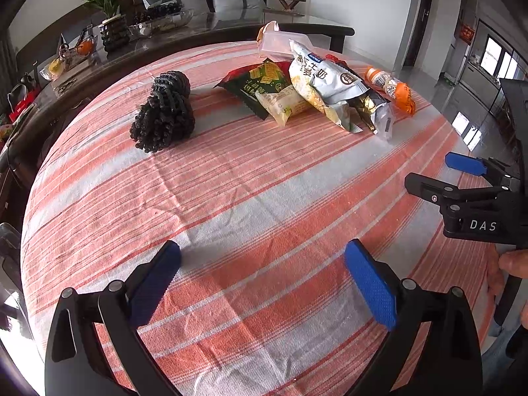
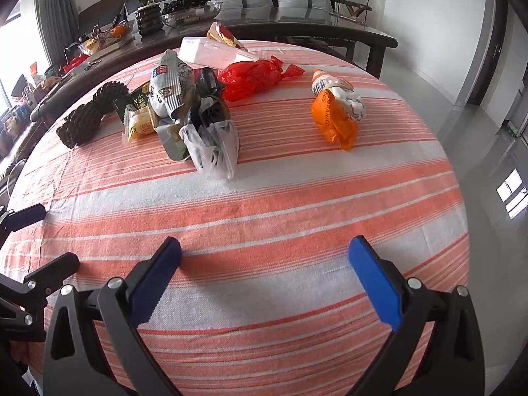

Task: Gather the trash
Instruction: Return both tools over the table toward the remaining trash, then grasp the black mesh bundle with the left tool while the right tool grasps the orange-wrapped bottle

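Note:
A pile of trash lies at the far side of a round table with a red-and-white striped cloth (image 1: pixel 250 198). In it are a green snack packet (image 1: pixel 260 82), a yellow wrapper (image 1: pixel 283 104), a white-grey milk bag (image 1: pixel 326 79), a clear plastic box (image 2: pixel 211 52) and a red plastic bag (image 2: pixel 254 77). Off to the right lies an orange bag (image 2: pixel 335 117) around a small bottle. A black knobbly mat (image 1: pixel 165 112) lies folded to the left. My left gripper (image 1: pixel 263 254) and right gripper (image 2: pixel 265 247) both hover open and empty over the near cloth, well short of the pile.
Behind the round table stands a dark wooden table (image 2: pixel 297 29) with glass bowls, fruit and a potted plant (image 1: pixel 109 3). A sofa with grey cushions is beyond it. The cloth drops off at the right toward a shiny floor (image 2: pixel 488 138). A hand (image 1: pixel 514 260) holds the right gripper.

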